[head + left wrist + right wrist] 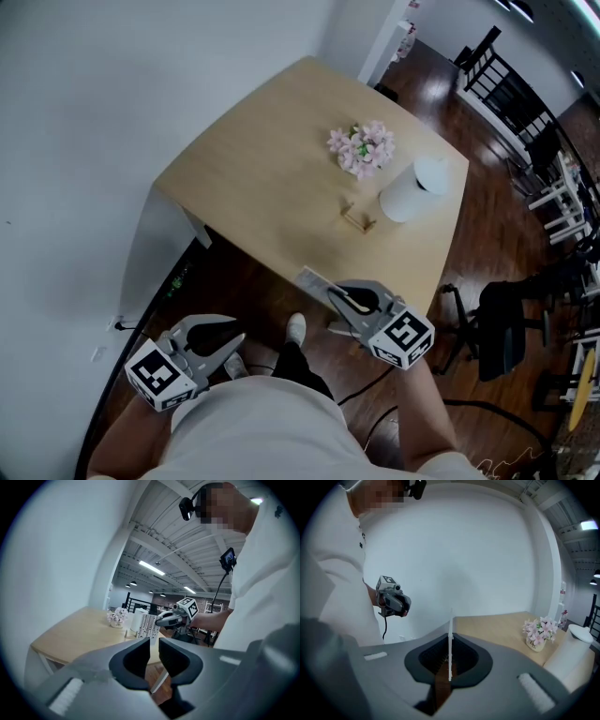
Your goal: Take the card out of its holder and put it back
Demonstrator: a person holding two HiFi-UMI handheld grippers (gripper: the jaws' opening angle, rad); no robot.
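A small wooden card holder (359,221) stands empty on the light wooden table (262,178), just in front of the flowers. My right gripper (332,294) hovers off the table's near edge, shut on a white card (314,279) printed with dark stripes. The right gripper view shows that card (450,639) edge-on, pinched between the jaws. The left gripper view shows the card (149,626) held upright in the right gripper (165,619). My left gripper (228,345) hangs low at the left, away from the table, its jaws a narrow gap apart with nothing between them.
A pot of pink flowers (362,148) and a white cylinder (412,190) stand on the table behind the holder. A white wall runs along the left. A black office chair (502,328) and more chairs (511,94) stand on the dark wood floor to the right.
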